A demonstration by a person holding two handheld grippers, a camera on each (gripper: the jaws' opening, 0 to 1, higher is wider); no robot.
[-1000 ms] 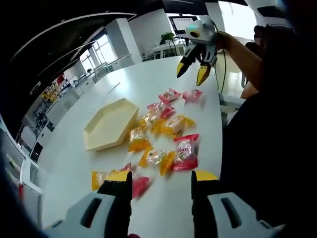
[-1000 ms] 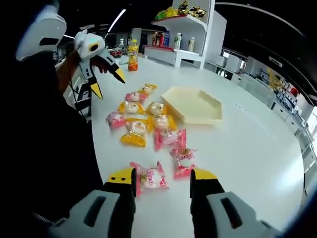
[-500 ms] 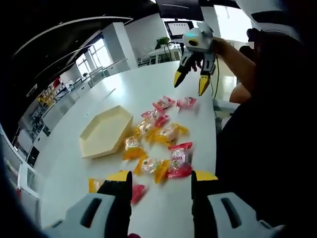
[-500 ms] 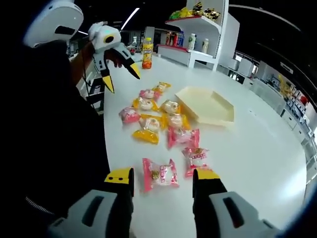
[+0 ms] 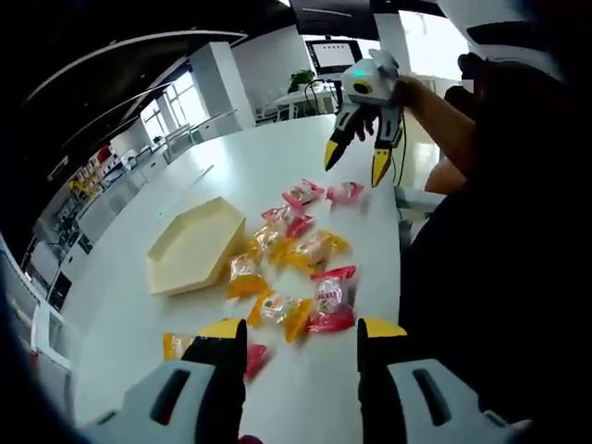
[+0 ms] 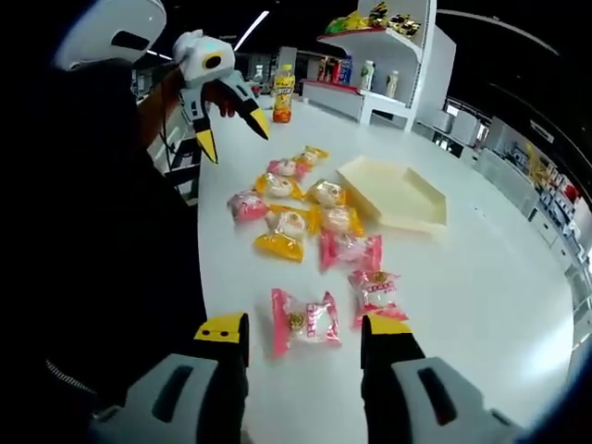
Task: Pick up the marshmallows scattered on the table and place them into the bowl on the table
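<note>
The place looks like an open-plan office or showroom with a mock shop corner. A long white table (image 6: 481,305) stands before a white display shelf (image 6: 393,55) stocked with bottles and snack packs; a wall screen (image 5: 336,54), potted plant (image 5: 302,78) and large windows (image 5: 180,92) appear beyond.

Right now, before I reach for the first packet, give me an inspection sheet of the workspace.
Surface: white table, bare around the pile.
Job's things: wrapped marshmallows, pink and yellow packets, scattered beside the bowl; the hexagonal cream bowl looks empty. One pink packet lies just ahead of the right gripper's jaws.
Clutter: an orange bottle at the table's far end.
Grippers: left gripper open, low over the near packets; right gripper open, holding nothing.
Cables: a dark cable hangs below the right gripper's hand.
Surroundings: white shelf with bottles and goods; windows and desks beyond.
</note>
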